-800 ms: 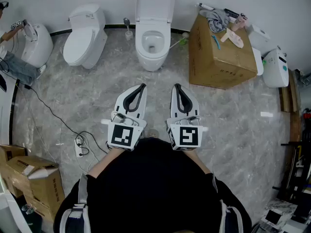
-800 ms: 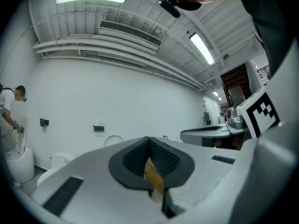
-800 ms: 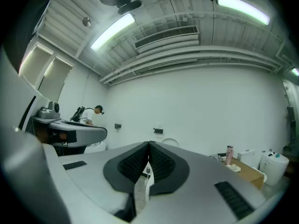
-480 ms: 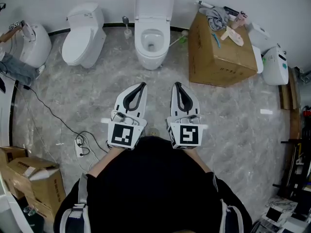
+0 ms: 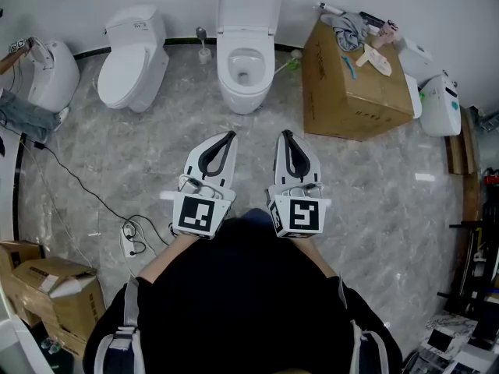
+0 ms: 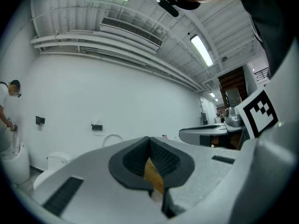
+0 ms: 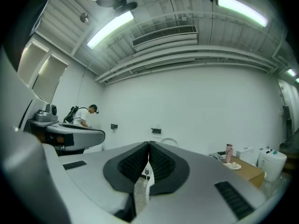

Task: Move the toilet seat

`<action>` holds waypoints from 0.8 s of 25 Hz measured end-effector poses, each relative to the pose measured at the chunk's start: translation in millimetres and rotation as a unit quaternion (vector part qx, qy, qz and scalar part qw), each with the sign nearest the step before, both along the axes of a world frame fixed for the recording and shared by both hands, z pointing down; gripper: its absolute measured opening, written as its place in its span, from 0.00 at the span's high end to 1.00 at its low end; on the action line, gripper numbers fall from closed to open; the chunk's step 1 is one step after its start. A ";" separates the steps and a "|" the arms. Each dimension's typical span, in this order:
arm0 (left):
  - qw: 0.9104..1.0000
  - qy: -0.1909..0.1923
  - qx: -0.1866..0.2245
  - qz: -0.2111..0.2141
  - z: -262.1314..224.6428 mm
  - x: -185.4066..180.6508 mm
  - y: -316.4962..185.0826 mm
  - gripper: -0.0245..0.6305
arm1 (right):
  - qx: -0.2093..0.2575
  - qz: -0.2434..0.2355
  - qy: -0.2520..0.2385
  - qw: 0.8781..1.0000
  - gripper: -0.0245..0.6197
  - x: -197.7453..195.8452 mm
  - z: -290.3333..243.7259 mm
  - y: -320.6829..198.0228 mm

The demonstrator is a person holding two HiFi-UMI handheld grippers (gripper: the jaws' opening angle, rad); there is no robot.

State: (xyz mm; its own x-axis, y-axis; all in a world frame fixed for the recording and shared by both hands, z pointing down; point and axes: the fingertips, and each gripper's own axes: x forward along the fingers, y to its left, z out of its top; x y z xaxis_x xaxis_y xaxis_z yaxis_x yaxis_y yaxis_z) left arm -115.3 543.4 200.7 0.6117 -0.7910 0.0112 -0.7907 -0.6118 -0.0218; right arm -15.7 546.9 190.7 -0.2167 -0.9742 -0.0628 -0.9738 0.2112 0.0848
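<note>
The middle white toilet (image 5: pixel 244 84) stands against the far wall, its seat and lid (image 5: pixel 248 2) raised upright and the bowl open. My left gripper (image 5: pixel 228 137) and right gripper (image 5: pixel 284 135) hover side by side over the marble floor, a short way in front of the bowl, both pointing at it. Both are shut with nothing between the jaws. In the left gripper view the shut tips (image 6: pixel 149 139) sit below the lid's arc (image 6: pixel 112 138). Seen from the right gripper, the shut tips (image 7: pixel 149 143) stand just left of the raised lid (image 7: pixel 169 141).
A closed toilet (image 5: pixel 129 61) stands left of the middle one, another (image 5: pixel 51 72) further left. A large cardboard box (image 5: pixel 351 84) with clutter on top is at the right. A toilet brush (image 5: pixel 204 45), a floor cable with power strip (image 5: pixel 129 236) and boxes (image 5: pixel 54 283) lie around.
Both grippers keep their place and stay shut. The head view has shifted slightly, and the person at the far left edge has slipped further out of the picture.
</note>
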 end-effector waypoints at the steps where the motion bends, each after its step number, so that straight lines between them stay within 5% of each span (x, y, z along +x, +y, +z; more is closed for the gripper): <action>1: 1.000 -0.001 -0.002 0.001 2.3 -3.4 -2.0 0.95 | -0.002 0.001 0.000 1.000 0.93 -3.5 1.7 -0.9; 12: 1.000 0.004 -0.020 0.010 20.5 -4.8 -36.4 0.95 | -0.019 0.008 -0.001 1.000 0.93 -0.4 17.3 -33.3; 20: 1.000 0.007 -0.017 0.006 19.0 18.7 -106.0 0.95 | -0.022 -0.006 0.004 1.000 0.93 21.5 20.7 -108.5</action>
